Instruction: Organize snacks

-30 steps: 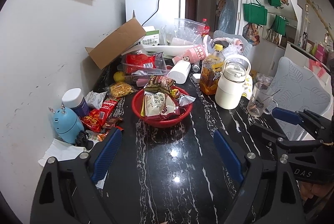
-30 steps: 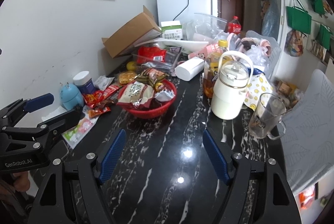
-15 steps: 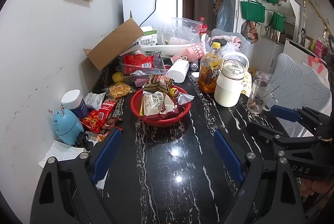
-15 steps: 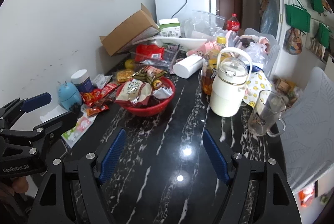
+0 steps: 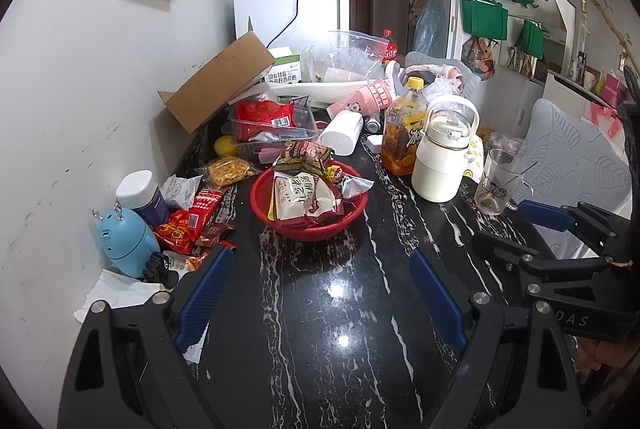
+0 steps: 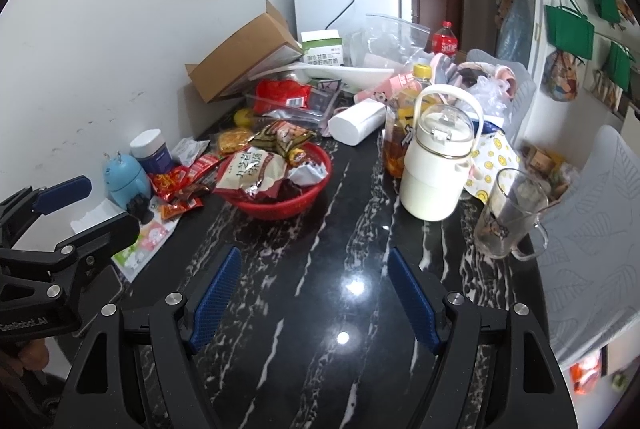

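Observation:
A red basket [image 5: 310, 227] [image 6: 280, 207] heaped with snack packets stands mid-table on the black marble top. Loose red snack packets [image 5: 188, 217] [image 6: 176, 185] lie left of it, beside a blue gadget [image 5: 126, 243]. A yellow-orange snack bag [image 5: 230, 169] rests behind them. My left gripper [image 5: 322, 293] hovers open over bare table in front of the basket, nothing between its blue pads. My right gripper [image 6: 314, 291] is open too, also short of the basket and holding nothing. Each wrist view shows the other gripper at its edge.
A white jug [image 5: 442, 157] [image 6: 436, 165], a tea bottle [image 5: 402, 131] and a glass mug [image 5: 494, 185] [image 6: 508, 217] stand right of the basket. Cardboard box [image 5: 216, 81], clear tray with a red bag [image 5: 268, 117] and a white roll [image 5: 340, 137] crowd the back. White chair [image 5: 568, 165] at right.

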`<state>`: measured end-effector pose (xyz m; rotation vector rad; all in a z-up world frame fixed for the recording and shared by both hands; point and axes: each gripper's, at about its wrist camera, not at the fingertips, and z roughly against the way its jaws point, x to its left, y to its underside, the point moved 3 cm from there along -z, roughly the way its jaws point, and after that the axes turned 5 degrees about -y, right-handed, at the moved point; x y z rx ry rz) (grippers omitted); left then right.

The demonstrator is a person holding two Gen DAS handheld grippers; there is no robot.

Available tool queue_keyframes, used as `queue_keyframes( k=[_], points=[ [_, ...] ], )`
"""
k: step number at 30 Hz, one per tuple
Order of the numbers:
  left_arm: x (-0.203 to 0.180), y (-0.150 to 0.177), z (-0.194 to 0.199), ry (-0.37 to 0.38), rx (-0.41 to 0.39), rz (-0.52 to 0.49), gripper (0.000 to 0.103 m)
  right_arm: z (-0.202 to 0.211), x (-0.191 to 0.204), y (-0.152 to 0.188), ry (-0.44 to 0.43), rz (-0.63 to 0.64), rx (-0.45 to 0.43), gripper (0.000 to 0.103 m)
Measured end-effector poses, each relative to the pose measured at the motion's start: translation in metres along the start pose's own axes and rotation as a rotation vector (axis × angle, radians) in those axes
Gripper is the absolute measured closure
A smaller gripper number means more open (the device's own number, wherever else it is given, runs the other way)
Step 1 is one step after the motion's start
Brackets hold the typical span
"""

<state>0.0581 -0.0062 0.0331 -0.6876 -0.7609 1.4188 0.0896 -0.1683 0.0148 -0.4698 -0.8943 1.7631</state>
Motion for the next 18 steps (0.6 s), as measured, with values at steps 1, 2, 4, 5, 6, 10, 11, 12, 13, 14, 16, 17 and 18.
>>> queue_keyframes(
  k=[1,2,4,5,6,10,11,12,13,14,16,17,18],
  points=[
    [0.0,0.0,-0.001,0.005,0.004,0.0,0.013,-0.001,0.0,0.0,0.001,0.0,0.001,0.027],
    [0.0,0.0,0.0,0.01,0.006,0.001,0.013,-0.001,-0.001,0.0,0.001,0.0,0.002,0.027],
    [0.0,0.001,-0.001,0.017,0.011,0.003,0.013,-0.002,-0.001,0.001,0.001,0.0,0.004,0.027],
    [0.0,0.001,-0.001,0.017,0.012,0.004,0.013,-0.002,-0.001,0.001,0.001,0.001,0.006,0.027],
    [0.0,0.001,-0.002,0.017,0.014,0.004,0.013,-0.003,-0.001,0.002,0.001,0.0,0.008,0.027],
    [-0.001,0.003,-0.008,0.018,0.032,0.002,0.013,-0.006,-0.002,0.002,0.0,-0.001,0.015,0.027],
    [-0.001,0.004,-0.009,0.022,0.038,0.003,0.013,-0.006,-0.002,0.003,-0.001,-0.001,0.016,0.027],
    [-0.001,0.004,-0.011,0.026,0.041,0.005,0.013,-0.007,-0.002,0.003,-0.002,-0.002,0.017,0.027],
    [-0.001,0.005,-0.012,0.027,0.045,0.007,0.013,-0.007,-0.003,0.003,-0.002,-0.003,0.017,0.027],
    [-0.001,0.005,-0.013,0.025,0.046,0.008,0.013,-0.007,-0.003,0.003,-0.002,-0.003,0.018,0.027],
    [-0.001,0.006,-0.015,0.021,0.047,0.009,0.013,-0.008,-0.003,0.003,-0.001,-0.004,0.02,0.026],
    [-0.002,0.006,-0.016,0.021,0.049,0.009,0.013,-0.009,-0.003,0.004,0.0,-0.005,0.021,0.026],
    [-0.002,0.007,-0.016,0.022,0.05,0.009,0.013,-0.009,-0.004,0.004,0.002,-0.006,0.022,0.026]
  ],
)
